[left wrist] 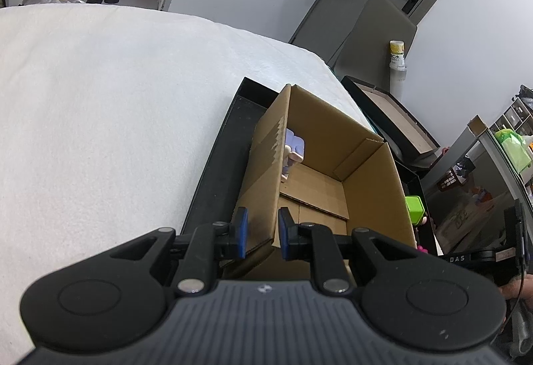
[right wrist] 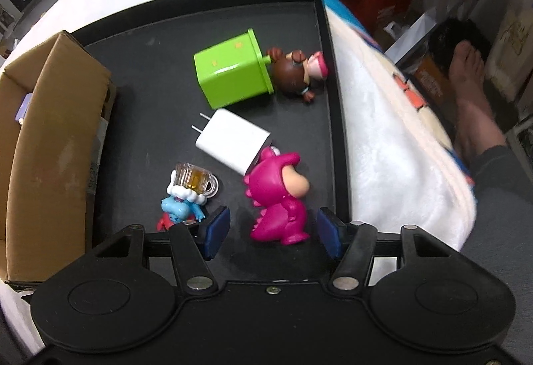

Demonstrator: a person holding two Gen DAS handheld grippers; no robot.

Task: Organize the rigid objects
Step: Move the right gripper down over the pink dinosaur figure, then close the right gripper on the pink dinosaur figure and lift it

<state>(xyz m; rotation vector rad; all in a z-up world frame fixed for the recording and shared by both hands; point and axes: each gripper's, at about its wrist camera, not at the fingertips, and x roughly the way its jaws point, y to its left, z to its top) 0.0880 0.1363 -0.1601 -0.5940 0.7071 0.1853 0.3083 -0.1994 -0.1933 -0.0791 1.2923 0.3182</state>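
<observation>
Two grippers: both in view, one per wrist cam.
L gripper (left wrist: 263,233): blue pads clamped on near wall of cardboard box (left wrist: 373,178), one pad outside, one inside; wall pinched between them.
R gripper (right wrist: 273,233): pointing steeply down over black tray (right wrist: 160,28); jaws apart, pads not touching anything; pink dino figure (right wrist: 278,195) stands between them, closer to R pad w/ a gap each side.
Box: open top, sits in the tray's L part as seen from R cam; brown, flaps folded in.
In box: lavender figure (left wrist: 293,150) w/ pale parts, against far-L inner wall; detail too small to tell.
Tray: rests on white fluffy blanket (left wrist: 116,98); low black rim all round.
Green cube (right wrist: 233,71): on its side, far part of tray; lime plastic w/ small orange marks.
Brown-haired doll (right wrist: 296,71): lying just beside the cube's rim, touching it, near tray's R wall.
White charger (right wrist: 233,141): flat, prongs toward box; mid tray, its corner touching the dino's head.
Blue figure (right wrist: 180,205): small, white fluffy trim, red bit low down; just L of the L pad.
Clear mug (right wrist: 195,181): tiny, amber inside; touching the blue figure's top.
Person: bare foot (right wrist: 466,65) on floor at R, dark trouser leg beside blanket.
</observation>
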